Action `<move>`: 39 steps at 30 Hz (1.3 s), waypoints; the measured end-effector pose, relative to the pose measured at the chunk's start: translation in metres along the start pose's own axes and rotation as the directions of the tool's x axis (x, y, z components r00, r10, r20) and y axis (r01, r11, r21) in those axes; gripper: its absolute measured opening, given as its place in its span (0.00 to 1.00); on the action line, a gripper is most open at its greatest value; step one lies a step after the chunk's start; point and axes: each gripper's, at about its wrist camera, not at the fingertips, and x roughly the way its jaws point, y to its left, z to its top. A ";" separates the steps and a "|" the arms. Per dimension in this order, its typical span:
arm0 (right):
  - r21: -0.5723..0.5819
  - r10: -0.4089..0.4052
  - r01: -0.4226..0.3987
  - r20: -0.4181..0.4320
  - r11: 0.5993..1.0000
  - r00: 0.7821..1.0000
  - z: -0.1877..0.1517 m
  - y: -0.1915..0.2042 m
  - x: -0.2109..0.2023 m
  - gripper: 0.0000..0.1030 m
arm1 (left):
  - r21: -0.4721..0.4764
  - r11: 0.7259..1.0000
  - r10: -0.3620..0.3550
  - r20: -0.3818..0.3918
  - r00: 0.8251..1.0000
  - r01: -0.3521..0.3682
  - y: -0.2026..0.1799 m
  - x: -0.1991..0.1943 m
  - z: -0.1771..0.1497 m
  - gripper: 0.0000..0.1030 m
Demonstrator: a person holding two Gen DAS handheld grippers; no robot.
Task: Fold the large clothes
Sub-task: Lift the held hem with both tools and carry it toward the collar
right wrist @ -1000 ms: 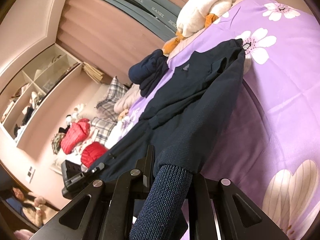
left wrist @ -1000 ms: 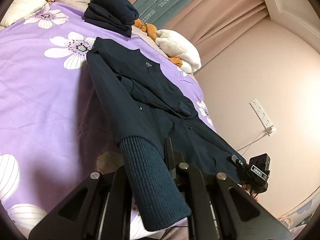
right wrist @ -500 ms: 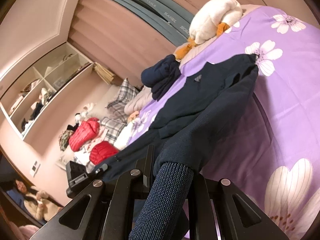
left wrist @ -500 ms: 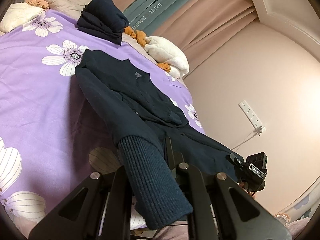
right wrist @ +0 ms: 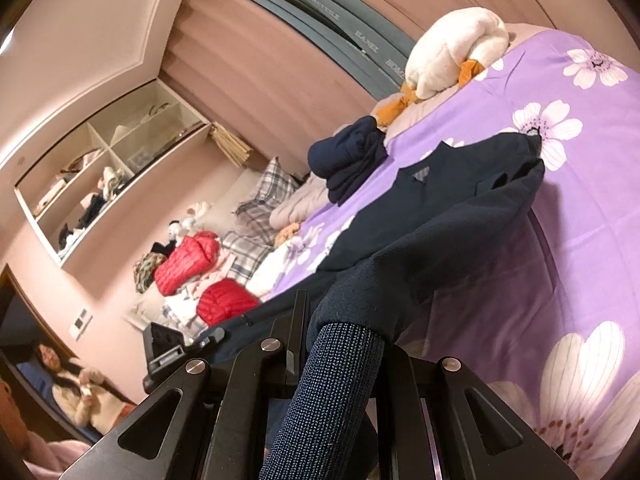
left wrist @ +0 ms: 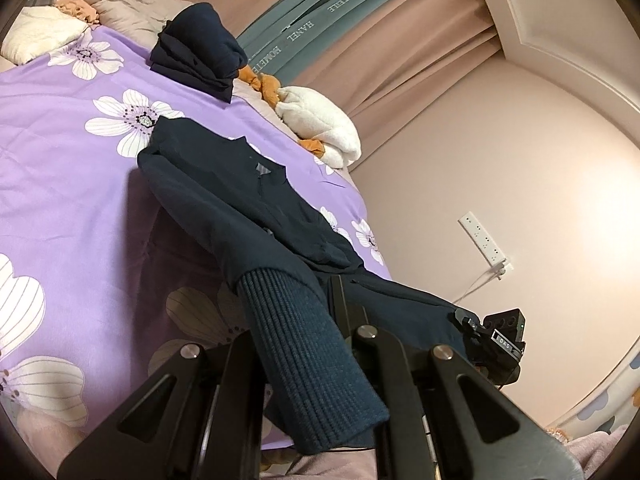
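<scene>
Sleeves are both up now: left gripper and right gripper each clamped on a ribbed cuff, lifted higher than a second ago. Navy jacket stretches ahead over the bed, ready to fold inward.

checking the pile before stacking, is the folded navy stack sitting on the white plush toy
No, the folded navy stack rests on the purple bedspread, apart from the white plush toy, which lies farther along the bed's edge.
</scene>
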 end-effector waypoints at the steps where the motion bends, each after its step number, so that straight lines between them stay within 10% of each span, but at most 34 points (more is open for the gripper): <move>1: -0.004 0.005 -0.005 0.002 1.000 1.000 0.000 0.002 -0.001 0.14 | 0.000 1.000 -0.002 -0.002 1.000 0.002 -0.001 -0.001 0.000 0.08; 39: -0.017 0.071 -0.070 0.044 0.997 0.997 0.013 0.007 -0.019 0.14 | 0.004 1.000 -0.021 0.016 1.000 0.021 -0.019 -0.021 0.005 0.08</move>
